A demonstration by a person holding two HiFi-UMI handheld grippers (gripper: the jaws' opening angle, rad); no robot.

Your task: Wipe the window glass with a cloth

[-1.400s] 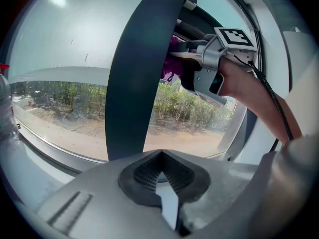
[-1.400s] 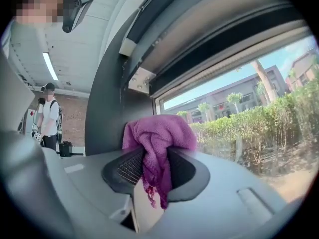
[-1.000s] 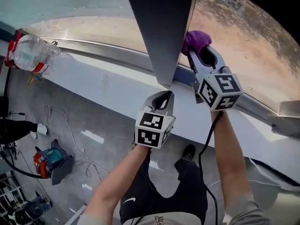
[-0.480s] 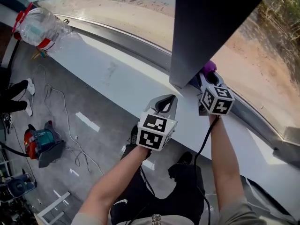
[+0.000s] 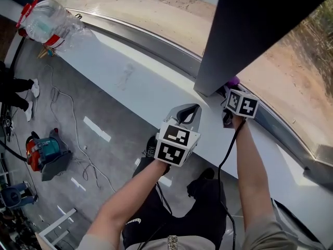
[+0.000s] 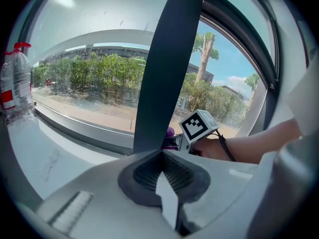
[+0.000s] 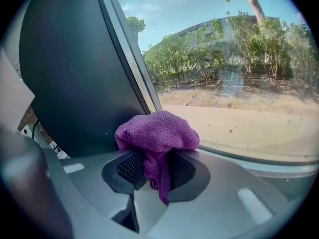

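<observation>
My right gripper is shut on a purple cloth. It holds the bunched cloth against the bottom of the window glass, right beside the dark upright mullion. In the head view the mullion hides most of the cloth. My left gripper hovers over the white sill, a little left of the right one, shut with nothing in it. The left gripper view shows the right gripper's marker cube and a bit of the cloth behind the mullion.
A plastic water bottle with a red cap stands on the sill at the far left. Below the sill are a grey floor, loose cables and a red and blue power tool. The metal window frame runs along the sill.
The right gripper has carried the cloth down the glass to the bottom corner beside the mullion, farther from the head camera. The left gripper has hardly moved.
</observation>
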